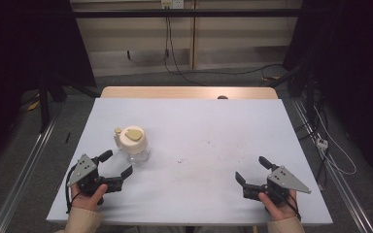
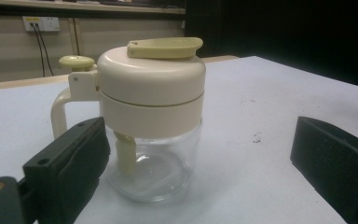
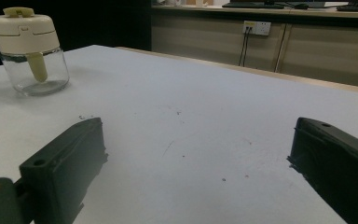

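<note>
A clear glass jar with a cream lid stands just ahead of the left tool; the pale blue table lies bare elsewhere.

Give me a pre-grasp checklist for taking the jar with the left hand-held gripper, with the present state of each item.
1. Left hand-held gripper open: ok, jaws spread wide.
2. Jar upright on the table: ok.
3. Lid seated on the jar: ok, cream cap sits level.
4. Jar lined up between the jaws: not ok, in the left gripper view it sits toward the left jaw.
5. Right hand-held gripper out of the way: ok, open, far to the right.
6. Jar contents: cannot tell; glass looks empty.
</note>
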The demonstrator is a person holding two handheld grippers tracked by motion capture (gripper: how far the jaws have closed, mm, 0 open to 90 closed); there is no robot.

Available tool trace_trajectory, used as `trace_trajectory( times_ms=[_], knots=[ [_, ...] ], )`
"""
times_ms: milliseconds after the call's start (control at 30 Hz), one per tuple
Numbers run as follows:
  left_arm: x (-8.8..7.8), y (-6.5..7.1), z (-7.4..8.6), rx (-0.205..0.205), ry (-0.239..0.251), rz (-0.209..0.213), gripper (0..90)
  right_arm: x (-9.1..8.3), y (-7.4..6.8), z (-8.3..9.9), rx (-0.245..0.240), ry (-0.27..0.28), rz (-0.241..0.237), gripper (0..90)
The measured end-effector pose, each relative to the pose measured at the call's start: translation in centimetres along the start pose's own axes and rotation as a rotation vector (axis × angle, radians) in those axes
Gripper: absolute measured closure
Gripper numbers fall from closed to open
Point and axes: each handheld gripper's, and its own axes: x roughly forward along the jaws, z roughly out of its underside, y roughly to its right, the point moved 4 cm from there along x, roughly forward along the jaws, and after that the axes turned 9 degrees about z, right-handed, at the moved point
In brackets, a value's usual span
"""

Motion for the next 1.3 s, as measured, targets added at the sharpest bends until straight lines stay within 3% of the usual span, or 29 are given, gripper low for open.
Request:
trace_trajectory(
  times_ms=[333,500,600,833,900,1067,1300],
  knots=[
    [0.5,0.1,-0.3,-0.006,0.018,0.002,3.3,0.2,-0.4,0.0,-0.009,-0.005,-0.009,2.6],
    [0.9,-0.1,-0.6,-0.017,0.044,-0.030,3.0,0.2,-0.3,0.0,-0.007,-0.006,-0.007,2.7],
    [1.4,-0.6,-0.4,-0.010,0.017,-0.081,3.1,0.2,-0.3,0.0,-0.006,-0.007,-0.006,2.6],
    [2.0,-1.0,-0.3,-0.021,-0.008,-0.100,3.0,0.3,-0.6,0.0,-0.017,-0.005,-0.014,2.8],
    [2.4,-1.3,-0.3,-0.042,-0.012,-0.109,3.0,0.3,-0.6,0.0,-0.018,-0.003,-0.013,2.8],
    [3.0,-1.7,-0.1,-0.045,-0.042,-0.126,3.0,0.3,-0.5,0.0,-0.014,-0.002,-0.010,2.8],
    [3.7,-1.9,-0.2,-0.046,-0.046,-0.134,3.1,0.3,-0.6,-0.1,-0.017,0.001,-0.011,2.8]
  ],
)
